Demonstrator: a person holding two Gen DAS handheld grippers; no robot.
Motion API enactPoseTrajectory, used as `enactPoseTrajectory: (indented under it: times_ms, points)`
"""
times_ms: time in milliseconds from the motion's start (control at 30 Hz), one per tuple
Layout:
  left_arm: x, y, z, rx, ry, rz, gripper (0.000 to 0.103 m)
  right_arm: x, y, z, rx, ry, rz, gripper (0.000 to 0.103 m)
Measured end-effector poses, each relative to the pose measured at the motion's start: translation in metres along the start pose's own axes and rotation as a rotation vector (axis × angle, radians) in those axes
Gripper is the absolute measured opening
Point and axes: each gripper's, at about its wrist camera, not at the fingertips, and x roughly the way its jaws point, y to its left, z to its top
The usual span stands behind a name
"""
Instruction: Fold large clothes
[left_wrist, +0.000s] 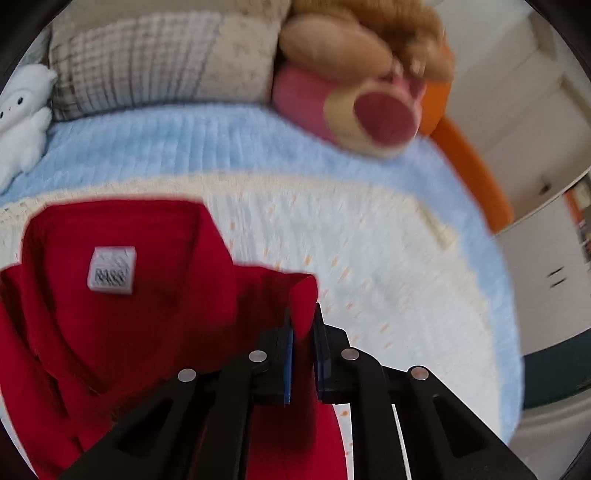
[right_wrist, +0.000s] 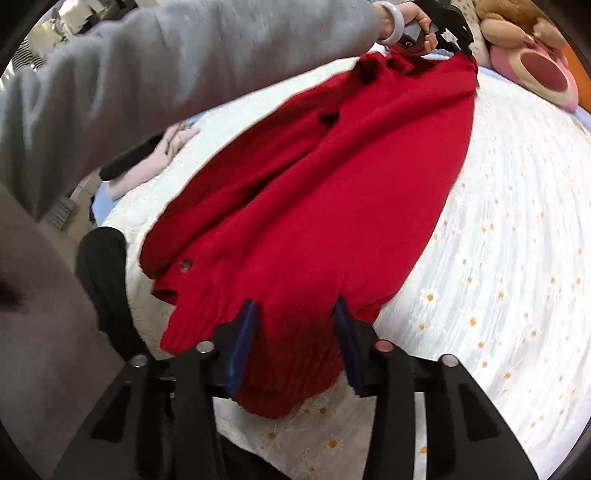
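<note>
A large red knit garment (right_wrist: 332, 184) lies lengthwise on the white daisy-print bedspread (right_wrist: 498, 258). In the left wrist view my left gripper (left_wrist: 303, 314) is shut on a corner of the red garment (left_wrist: 129, 314) beside the collar, whose grey label (left_wrist: 112, 270) faces up. The right wrist view shows that same left gripper (right_wrist: 461, 44) at the garment's far end, held by a hand (right_wrist: 417, 18). My right gripper (right_wrist: 295, 302) has the bunched hem between its blue pads (right_wrist: 242, 339), and the fabric fills the gap from pad to pad.
A brown and pink plush toy (left_wrist: 351, 92), a white plush (left_wrist: 22, 110) and a checked pillow (left_wrist: 166, 59) sit at the head of the bed on a blue blanket (left_wrist: 221, 140). A grey sleeve (right_wrist: 147, 74) crosses the upper left. Pink clothes (right_wrist: 147, 162) lie at the left bed edge.
</note>
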Motion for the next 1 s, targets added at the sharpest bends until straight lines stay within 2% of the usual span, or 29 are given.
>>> enactPoseTrajectory:
  times_ms: [100,200,300,333,433,467,500,533,567,633,700,800,833,900,1000]
  points:
    - [-0.003,0.023,0.003,-0.037,-0.003,0.007,0.014,0.004,0.001,0.001,-0.019,0.04,-0.022,0.04]
    - [0.015,0.049,-0.01,-0.067,0.029,0.034,0.014,0.009,0.0,-0.004,-0.006,0.054,-0.027,0.041]
    - [0.039,0.073,-0.022,-0.11,0.053,0.005,0.015,0.014,-0.004,-0.006,0.023,0.065,-0.027,0.041]
    - [0.042,0.074,-0.024,-0.113,0.041,-0.006,0.015,0.017,-0.003,-0.006,0.02,0.069,-0.036,0.042]
    - [0.039,0.063,-0.021,-0.07,0.047,0.019,0.018,0.024,0.004,-0.005,0.003,0.079,-0.066,0.046]
    - [0.034,0.06,-0.021,-0.073,0.046,0.013,0.023,0.024,0.004,-0.003,0.009,0.077,-0.069,0.048]
    - [0.022,0.054,-0.021,-0.072,0.037,0.001,0.042,0.022,0.002,-0.001,0.019,0.076,-0.069,0.05]
    - [0.005,0.048,-0.022,-0.059,0.019,0.005,0.056,0.021,0.0,0.0,0.035,0.075,-0.072,0.057]
    - [-0.008,0.042,-0.024,-0.041,0.006,0.015,0.06,0.018,-0.003,0.0,0.055,0.066,-0.081,0.067]
    - [-0.052,0.022,-0.033,0.038,-0.025,0.053,0.08,0.004,-0.009,-0.002,0.118,0.031,-0.093,0.073]
    - [-0.088,0.007,-0.047,0.098,-0.039,0.001,0.081,-0.014,-0.012,-0.006,0.163,-0.023,-0.053,0.073]
    - [-0.133,-0.017,-0.091,0.18,-0.01,-0.13,0.081,-0.037,-0.007,-0.011,0.195,-0.132,-0.033,0.07]
    - [-0.139,-0.022,-0.107,0.2,0.007,-0.159,0.081,-0.041,-0.004,-0.012,0.197,-0.163,-0.025,0.065]
    - [-0.139,-0.03,-0.142,0.248,0.066,-0.168,0.081,-0.039,0.008,-0.011,0.186,-0.195,0.0,0.052]
    - [-0.108,-0.022,-0.185,0.261,0.201,-0.103,0.079,-0.015,0.031,-0.006,0.144,-0.132,-0.005,0.04]
